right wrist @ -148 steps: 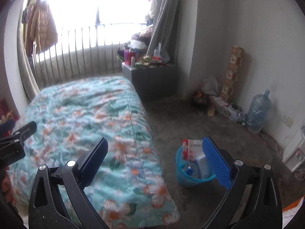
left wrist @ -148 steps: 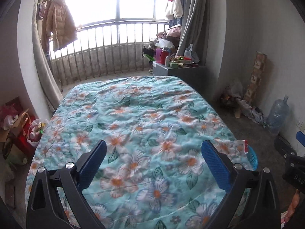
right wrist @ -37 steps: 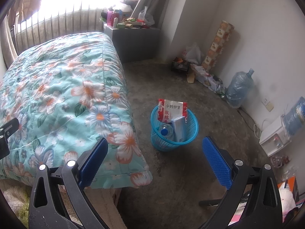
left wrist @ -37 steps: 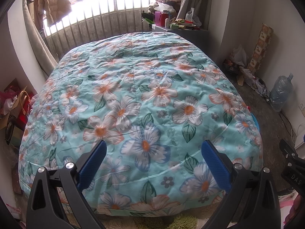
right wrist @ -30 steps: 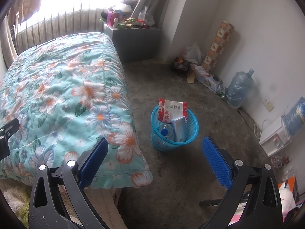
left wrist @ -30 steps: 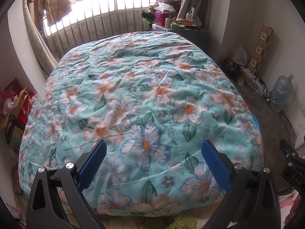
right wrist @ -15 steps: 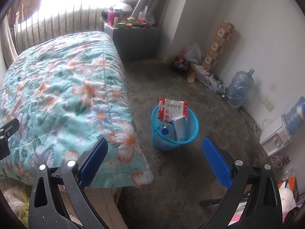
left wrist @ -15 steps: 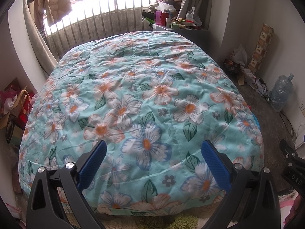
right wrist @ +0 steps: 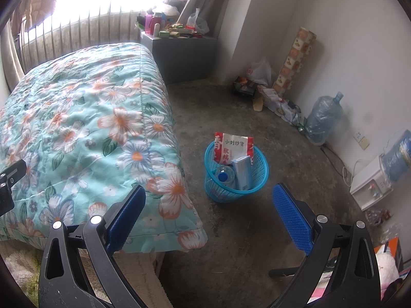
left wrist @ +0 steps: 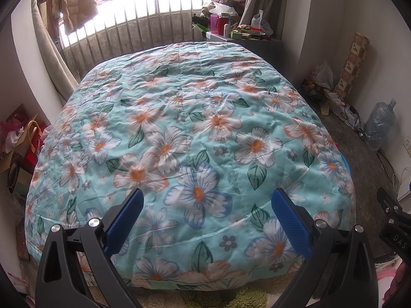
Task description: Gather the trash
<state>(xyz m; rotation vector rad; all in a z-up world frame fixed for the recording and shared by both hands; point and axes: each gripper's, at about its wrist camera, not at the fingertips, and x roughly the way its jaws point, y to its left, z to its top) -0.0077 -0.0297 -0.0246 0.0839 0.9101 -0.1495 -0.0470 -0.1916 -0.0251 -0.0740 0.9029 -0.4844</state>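
A blue mesh trash basket [right wrist: 259,177] stands on the concrete floor beside the bed. It holds a red and white snack bag [right wrist: 235,147], a light blue box [right wrist: 242,172] and a plastic bottle with a blue cap [right wrist: 224,175]. My right gripper [right wrist: 209,205] is open and empty, above the floor near the basket. My left gripper [left wrist: 207,206] is open and empty, over the foot of the bed with the floral quilt [left wrist: 190,118]. A sliver of the basket's rim [left wrist: 345,163] shows past the bed's right edge in the left wrist view.
A grey cabinet [right wrist: 185,48] with bottles and boxes stands by the window. A water jug [right wrist: 322,118], bags and cables lie along the right wall. A white appliance [right wrist: 370,182] sits at right. Bags [left wrist: 18,141] crowd the bed's left side.
Over the last second nothing has visibly moved. Since the oldest frames both grippers have pulled back from the bed and risen, so the whole quilt and the basket show from above.
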